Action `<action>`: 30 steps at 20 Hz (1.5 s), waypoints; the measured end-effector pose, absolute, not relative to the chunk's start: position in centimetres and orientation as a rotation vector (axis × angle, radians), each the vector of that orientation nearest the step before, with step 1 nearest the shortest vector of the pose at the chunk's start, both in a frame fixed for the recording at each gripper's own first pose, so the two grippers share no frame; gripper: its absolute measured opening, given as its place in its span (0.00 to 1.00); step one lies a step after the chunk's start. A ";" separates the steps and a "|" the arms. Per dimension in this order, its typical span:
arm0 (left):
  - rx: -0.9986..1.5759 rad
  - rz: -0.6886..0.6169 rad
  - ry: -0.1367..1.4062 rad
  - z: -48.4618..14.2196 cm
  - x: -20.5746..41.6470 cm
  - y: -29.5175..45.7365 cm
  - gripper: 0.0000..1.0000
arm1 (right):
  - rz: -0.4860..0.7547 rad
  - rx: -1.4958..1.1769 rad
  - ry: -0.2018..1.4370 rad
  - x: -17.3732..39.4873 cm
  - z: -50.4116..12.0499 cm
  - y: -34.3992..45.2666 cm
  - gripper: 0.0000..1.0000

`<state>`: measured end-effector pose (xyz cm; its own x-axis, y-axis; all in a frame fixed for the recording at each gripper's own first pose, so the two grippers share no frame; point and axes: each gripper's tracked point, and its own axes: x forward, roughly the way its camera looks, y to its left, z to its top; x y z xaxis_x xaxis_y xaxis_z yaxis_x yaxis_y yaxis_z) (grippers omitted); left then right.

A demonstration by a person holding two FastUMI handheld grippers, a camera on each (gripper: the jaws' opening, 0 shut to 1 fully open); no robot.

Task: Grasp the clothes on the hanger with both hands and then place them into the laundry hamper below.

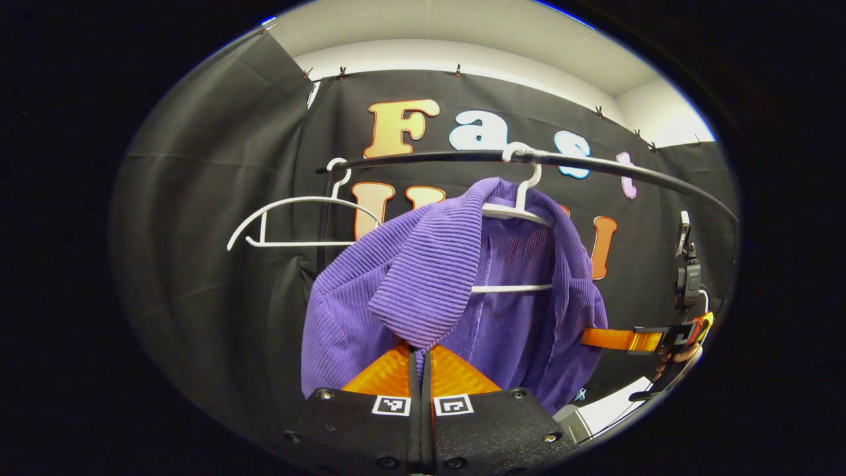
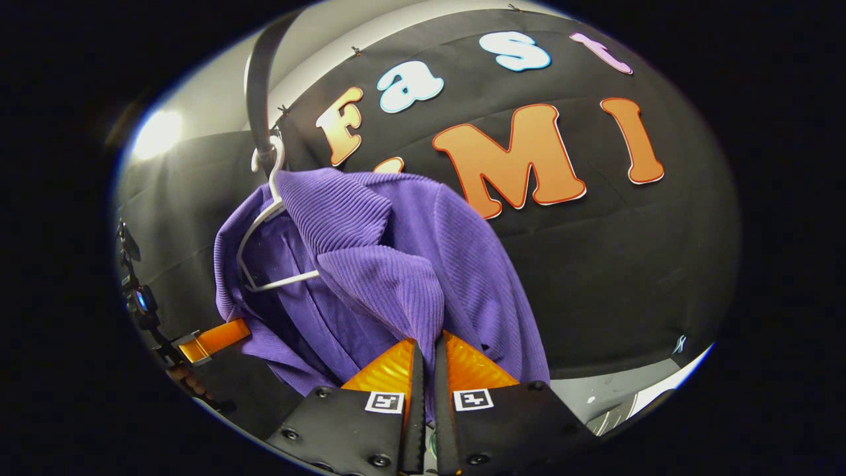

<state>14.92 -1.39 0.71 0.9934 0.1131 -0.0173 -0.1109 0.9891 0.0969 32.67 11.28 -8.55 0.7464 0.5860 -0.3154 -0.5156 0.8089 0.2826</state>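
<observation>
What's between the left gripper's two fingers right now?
A fold of the purple garment: in the left gripper view the left gripper has its fingers closed together on the fabric's lower tip, with the garment still draped on the white hanger.

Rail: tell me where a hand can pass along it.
Free: the stretch of rail between the empty hanger and the hanger carrying the purple garment. Crowded: the garment's front, where the left gripper and right gripper both pinch the fabric.

Black cloth wall (image 1: 218, 198), white ceiling (image 1: 462, 33)
</observation>
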 end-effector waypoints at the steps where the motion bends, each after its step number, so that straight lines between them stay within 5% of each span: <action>1: 0.098 0.119 0.012 1.4 14.5 -1.1 0.00 | 0.604 0.193 0.407 33.1 -8.0 10.7 0.14; 15: 0.119 0.246 -0.159 11.4 12.0 5.3 0.00 | 0.624 0.421 0.389 39.6 -1.0 7.2 0.14; 30: 0.020 0.076 -0.154 16.1 14.3 6.9 0.00 | 0.677 0.571 0.249 43.0 8.0 6.0 0.14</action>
<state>14.29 6.93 16.10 0.9852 0.0741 0.1544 -0.0771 0.9969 0.0138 43.04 6.01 8.04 0.7578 0.6515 -0.0350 -0.5193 0.6348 0.5721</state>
